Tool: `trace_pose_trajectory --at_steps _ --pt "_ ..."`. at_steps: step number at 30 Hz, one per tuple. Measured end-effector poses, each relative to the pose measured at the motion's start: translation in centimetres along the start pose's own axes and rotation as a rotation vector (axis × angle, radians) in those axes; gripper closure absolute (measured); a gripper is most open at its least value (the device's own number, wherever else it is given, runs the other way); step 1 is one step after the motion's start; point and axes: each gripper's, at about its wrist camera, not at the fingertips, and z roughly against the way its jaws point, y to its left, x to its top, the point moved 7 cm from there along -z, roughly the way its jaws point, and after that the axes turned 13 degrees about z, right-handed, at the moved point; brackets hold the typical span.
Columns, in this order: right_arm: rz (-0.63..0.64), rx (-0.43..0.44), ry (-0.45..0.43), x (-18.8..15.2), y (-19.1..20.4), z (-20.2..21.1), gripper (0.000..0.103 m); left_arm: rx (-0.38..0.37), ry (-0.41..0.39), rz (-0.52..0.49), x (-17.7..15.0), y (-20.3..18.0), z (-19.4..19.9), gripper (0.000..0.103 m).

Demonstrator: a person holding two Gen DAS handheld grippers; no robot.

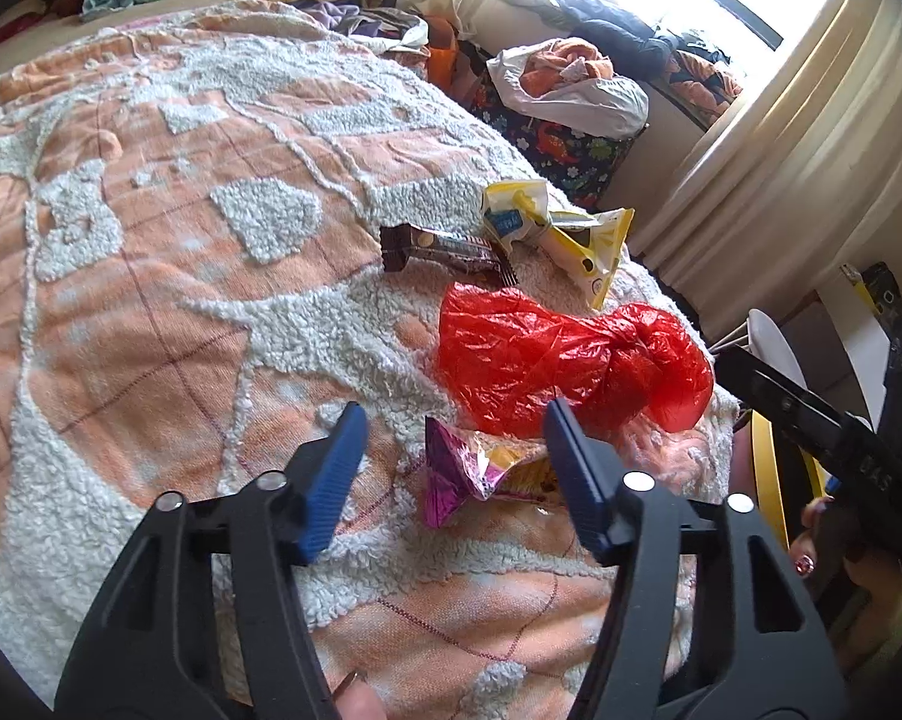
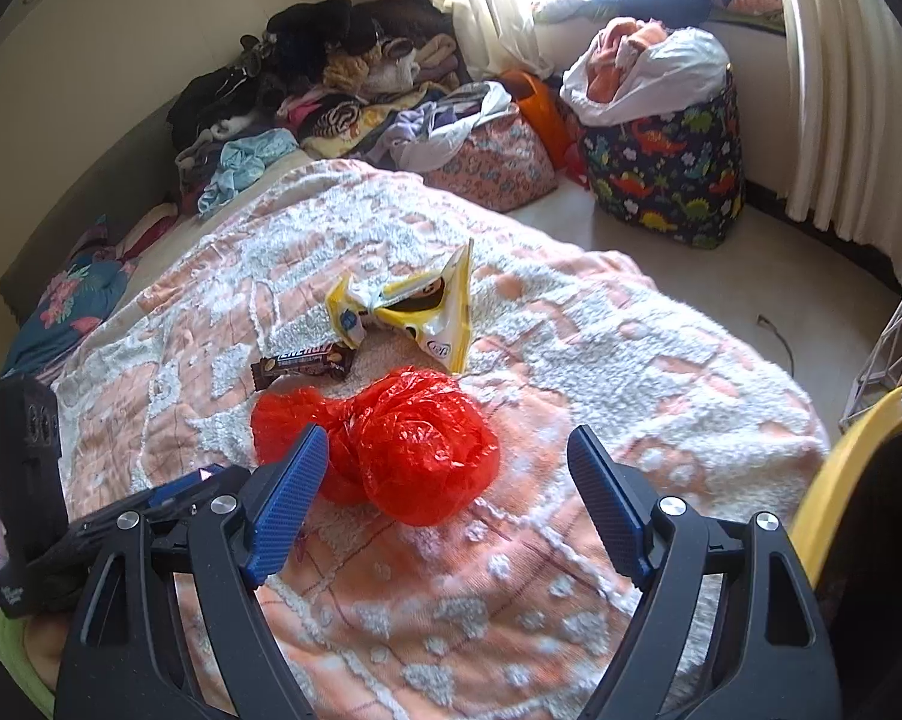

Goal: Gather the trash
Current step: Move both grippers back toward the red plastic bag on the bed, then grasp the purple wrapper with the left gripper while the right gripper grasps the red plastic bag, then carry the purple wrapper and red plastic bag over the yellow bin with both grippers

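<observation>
Both pairs of jaws stand spread with nothing between them; the left gripper (image 1: pixel 457 468) hovers low over the bedspread (image 1: pixel 151 276) with a crumpled purple foil wrapper (image 1: pixel 460 471) lying on the cover in the gap between its blue fingers, not yet touched; the right gripper (image 2: pixel 448 498) hangs a little higher, aimed at the red plastic bag (image 2: pixel 403 450), which lies balled up on the cover just beyond its fingertips. Further from the grippers, a brown chocolate-bar wrapper (image 2: pixel 304 363) lies flat, and beyond that a crumpled yellow-and-white snack packet (image 2: pixel 415 312) stands partly on edge; all four pieces sit close together near the bed's edge, and the purple wrapper's far edge appears to be tucked under the red bag. A yellow-rimmed bin (image 2: pixel 853 468) shows at the right edge of the right wrist view, beside the bed; it looks like the place for the trash.

Judged from this, collection is at its start, since no piece is yet held; the step in hand is the first pick. The left gripper likely needs only to dip and shut on the purple foil, taking care not to snag the tufted cover; the right would have to advance and pinch a fold of the slippery red film before carrying it to the bin.
</observation>
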Motion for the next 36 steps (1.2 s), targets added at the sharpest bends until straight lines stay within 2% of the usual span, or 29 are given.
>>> trace_pose_trajectory --at_steps 5,7,9,14,27,36 --pt "-0.015 0.046 0.039 -0.3 0.5 -2.3 0.027 -0.011 0.028 -0.018 -0.7 -0.5 -0.3 0.070" --pt "-0.012 0.065 0.056 -0.5 0.7 -2.8 0.042 -0.017 0.037 -0.030 -1.0 -0.7 -0.3 0.074" --pt "-0.008 0.094 0.057 -0.7 1.1 -2.9 0.062 -0.021 0.043 -0.039 -1.2 -1.0 -0.4 0.075" --pt "0.019 0.064 0.007 -0.7 1.2 -1.0 0.073 -0.027 0.047 -0.062 -1.5 -1.8 -0.3 0.078" --pt "-0.056 -0.052 -0.114 -1.5 -3.2 6.0 0.076 -0.067 0.035 -0.148 -1.8 -6.1 0.1 0.081" --pt "-0.120 -0.115 -0.176 -2.9 -6.7 10.4 0.076 -0.115 0.028 -0.215 -2.6 -10.7 0.6 0.081"
